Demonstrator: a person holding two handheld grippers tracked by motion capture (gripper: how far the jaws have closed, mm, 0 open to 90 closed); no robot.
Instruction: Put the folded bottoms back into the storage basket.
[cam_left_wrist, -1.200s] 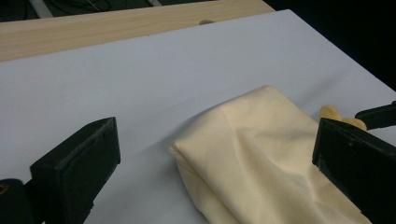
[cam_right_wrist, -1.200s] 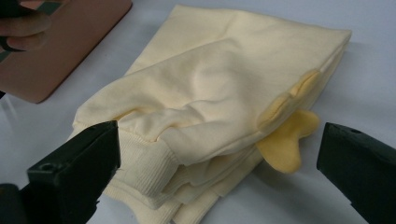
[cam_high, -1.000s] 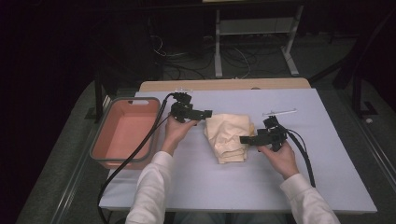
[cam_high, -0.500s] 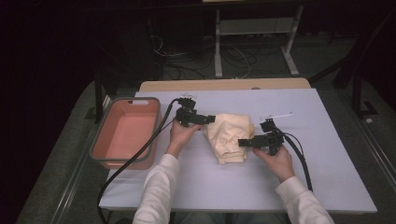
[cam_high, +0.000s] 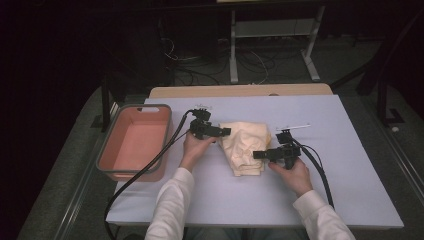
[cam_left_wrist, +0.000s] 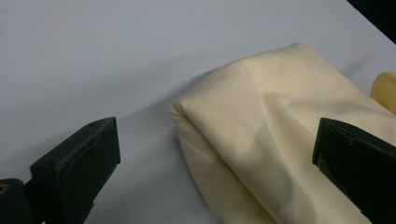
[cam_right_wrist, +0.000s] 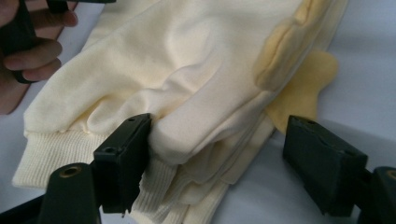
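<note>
A folded cream garment (cam_high: 246, 146) with ribbed cuffs lies mid-table. My left gripper (cam_high: 226, 132) hovers low at its upper left corner. In the left gripper view the jaws stand wide apart around that corner of the garment (cam_left_wrist: 266, 116), and neither pad touches it. My right gripper (cam_high: 256, 155) is at the garment's lower right edge. Its jaws have just been closing. In the right gripper view a thick fold of the garment (cam_right_wrist: 201, 126) lies between them. The left pad (cam_right_wrist: 122, 158) rests against that fold, while the right pad (cam_right_wrist: 322, 163) is still apart from it.
A salmon-coloured bin (cam_high: 111, 155) with a grey rim sits at the table's left edge. The left gripper's cable (cam_high: 150, 165) runs across the table past it. A wooden board (cam_high: 240, 91) lies along the table's far edge. A thin white strip (cam_high: 296, 127) lies behind the right gripper.
My left gripper has sunk and slid right to the garment's corner. The right gripper has stayed at the garment's edge.
</note>
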